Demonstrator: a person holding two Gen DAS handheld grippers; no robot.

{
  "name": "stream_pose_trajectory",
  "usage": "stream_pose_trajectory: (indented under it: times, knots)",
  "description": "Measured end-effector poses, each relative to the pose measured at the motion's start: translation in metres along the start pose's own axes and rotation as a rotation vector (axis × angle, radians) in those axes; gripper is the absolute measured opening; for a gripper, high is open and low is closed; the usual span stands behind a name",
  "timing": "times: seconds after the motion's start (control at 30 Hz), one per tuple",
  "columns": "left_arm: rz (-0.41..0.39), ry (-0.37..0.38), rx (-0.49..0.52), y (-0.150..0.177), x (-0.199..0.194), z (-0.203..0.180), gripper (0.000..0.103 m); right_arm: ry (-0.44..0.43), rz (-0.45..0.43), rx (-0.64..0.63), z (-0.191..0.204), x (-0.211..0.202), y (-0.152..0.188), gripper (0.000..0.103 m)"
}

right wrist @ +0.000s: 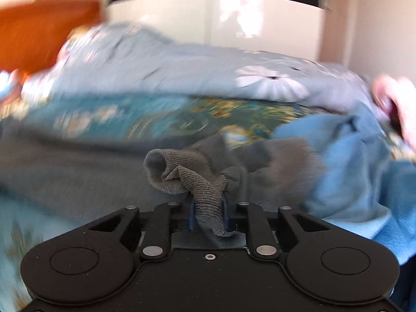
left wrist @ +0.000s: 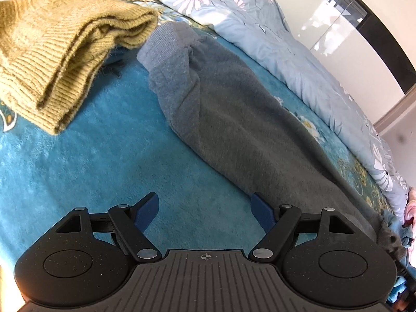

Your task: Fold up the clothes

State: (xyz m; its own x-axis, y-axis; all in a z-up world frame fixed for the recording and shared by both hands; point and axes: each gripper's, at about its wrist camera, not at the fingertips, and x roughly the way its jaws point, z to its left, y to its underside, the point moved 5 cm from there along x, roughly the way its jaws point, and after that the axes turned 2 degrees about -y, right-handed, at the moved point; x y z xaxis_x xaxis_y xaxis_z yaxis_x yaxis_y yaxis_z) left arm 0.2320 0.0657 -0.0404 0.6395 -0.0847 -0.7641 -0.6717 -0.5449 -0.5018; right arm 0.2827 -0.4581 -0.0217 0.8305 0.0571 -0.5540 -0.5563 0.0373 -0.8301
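A long grey knit garment [left wrist: 234, 119] lies stretched across the teal blanket [left wrist: 91, 161], its ribbed end at the upper middle. My left gripper [left wrist: 205, 208] hovers open over the blanket just left of the garment's near part, nothing between its blue pads. In the right wrist view my right gripper [right wrist: 208, 213] is shut on a ribbed cuff of the grey garment [right wrist: 205, 195], which bunches up in front of the fingers. That view is blurred by motion.
A folded mustard-yellow sweater [left wrist: 59, 59] rests at the upper left. A light blue floral duvet [left wrist: 273, 41] runs along the bed's far side. A light blue garment [right wrist: 358, 176] lies right of the grey one. An orange headboard [right wrist: 39, 33] and white wardrobe [right wrist: 234, 13] stand behind.
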Motion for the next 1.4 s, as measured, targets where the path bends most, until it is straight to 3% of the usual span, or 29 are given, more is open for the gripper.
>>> stream_pose_trajectory:
  times: [0.2, 0.33, 0.5, 0.6, 0.67, 0.77, 0.83, 0.9, 0.93, 1.0, 1.2, 1.37, 1.4]
  knots:
    - [0.011, 0.004, 0.001, 0.0, 0.005, -0.003, 0.076, 0.083, -0.118, 0.331, -0.069, -0.006, -0.024, 0.018]
    - [0.012, -0.003, -0.008, 0.0, 0.005, 0.0, 0.076, 0.131, -0.134, 0.382, -0.089, -0.007, -0.025, 0.029]
    - [0.007, -0.011, -0.028, -0.001, 0.004, 0.006, 0.076, 0.1, -0.219, 0.438, -0.089, -0.039, -0.02, 0.029]
    - [0.006, -0.009, -0.033, -0.002, 0.005, 0.007, 0.076, -0.02, -0.217, 0.468, -0.075, -0.054, -0.005, 0.04]
    - [0.013, -0.003, -0.039, -0.001, 0.007, 0.006, 0.076, -0.077, -0.162, 0.475, -0.061, -0.051, 0.012, 0.044]
    - [0.021, 0.01, -0.033, 0.001, 0.007, 0.002, 0.076, -0.066, -0.058, 0.519, -0.049, -0.035, 0.04, 0.048]
    - [0.018, 0.012, -0.024, 0.001, 0.007, 0.001, 0.076, -0.05, -0.029, 0.591, -0.048, -0.026, 0.053, 0.058]
    - [0.013, 0.01, -0.032, 0.0, 0.006, 0.004, 0.076, -0.044, -0.063, 0.671, -0.052, -0.023, 0.057, 0.065]
    - [0.011, 0.008, -0.04, 0.0, 0.005, 0.006, 0.076, -0.032, -0.081, 0.705, -0.053, -0.022, 0.058, 0.074]
    - [0.01, 0.002, -0.056, -0.001, 0.006, 0.009, 0.076, -0.009, -0.117, 0.756, -0.054, -0.02, 0.057, 0.08]
    - [0.023, 0.007, -0.074, 0.001, 0.008, 0.017, 0.076, 0.011, -0.199, 0.884, -0.062, -0.005, 0.058, 0.078]
    - [0.02, 0.021, -0.096, -0.001, 0.009, 0.022, 0.076, 0.002, -0.188, 0.916, -0.06, -0.006, 0.062, 0.036]
    - [0.019, 0.024, -0.098, -0.001, 0.01, 0.023, 0.076, -0.007, -0.187, 0.908, -0.058, -0.006, 0.06, 0.021]
